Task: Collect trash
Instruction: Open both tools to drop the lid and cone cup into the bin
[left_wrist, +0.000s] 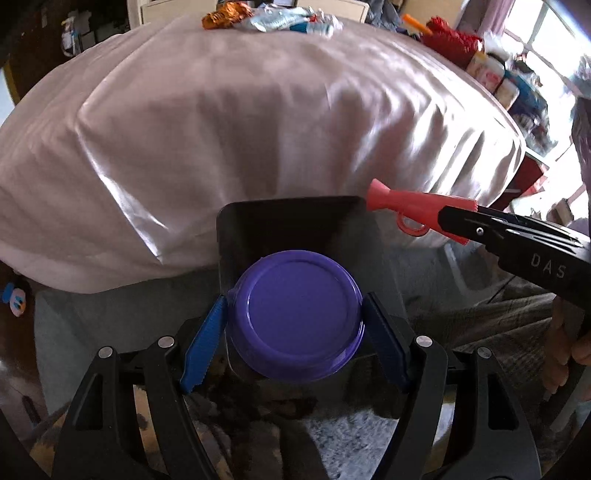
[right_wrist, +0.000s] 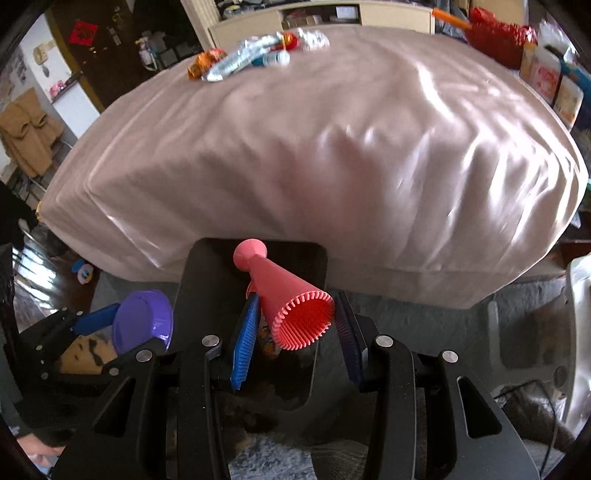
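Left gripper (left_wrist: 295, 325): your jaws are clamped on the purple bowl (left_wrist: 295, 314), upside down, its base toward the camera; blue pads press its two sides.
Right gripper (right_wrist: 295, 325): your jaws hold the pink horn (right_wrist: 291, 299) across its wide end, a narrower grip than the left.
Horn axis: it runs away from you, mouthpiece far and fluted bell near, lying along the fingers and tilted a little left.
Bin (left_wrist: 288, 221): the black bin sits on the floor against the foot of the bed (left_wrist: 258, 129), directly under and ahead of both loads.
Key relation: both grippers point steeply down at the bin mouth. The bowl hangs over the near part of the opening; the horn's mouthpiece reaches over the far rim in the right view.
Nearer hand: neither clearly, I judge; they sit side by side, the left to the left.
Next: likely you let both go into the bin.
Remaining trash: wrappers (right_wrist: 255, 55) lie at the far end of the bed, well apart from both grippers.
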